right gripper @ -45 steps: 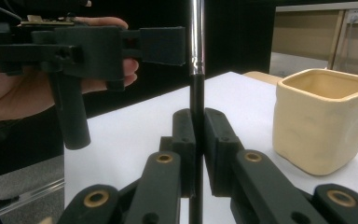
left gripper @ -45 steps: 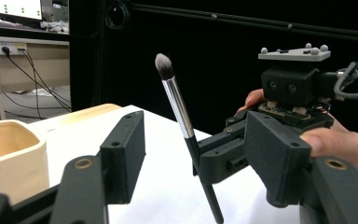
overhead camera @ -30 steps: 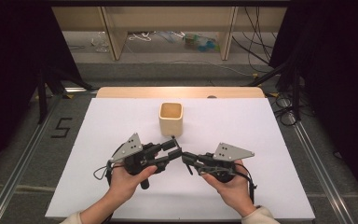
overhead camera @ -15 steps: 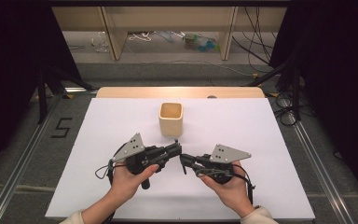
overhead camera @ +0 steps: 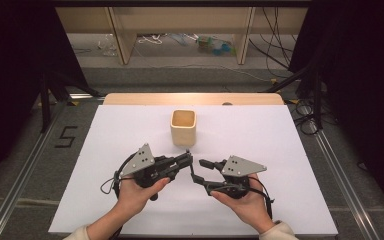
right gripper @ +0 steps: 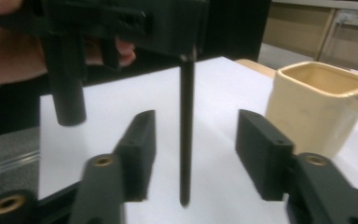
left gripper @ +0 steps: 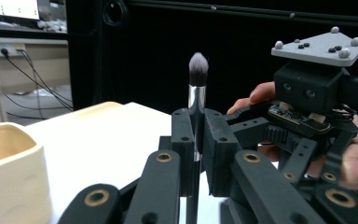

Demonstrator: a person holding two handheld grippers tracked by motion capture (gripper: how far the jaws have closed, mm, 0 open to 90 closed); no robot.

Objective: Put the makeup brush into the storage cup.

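Close to the person, two hands hold two claws over the white worktop [overhead camera: 280, 150]. The left claw [left gripper: 197, 140] is clenched on a makeup brush [left gripper: 197, 84], which stands upright with its soft tip on top. The right claw [right gripper: 193, 154] has just been opening and is now released; the brush's dark handle hangs between its jaws, touching neither one. The two claws sit tip to tip. Farther back, a cream cup [overhead camera: 183, 127] stands alone on the worktop.
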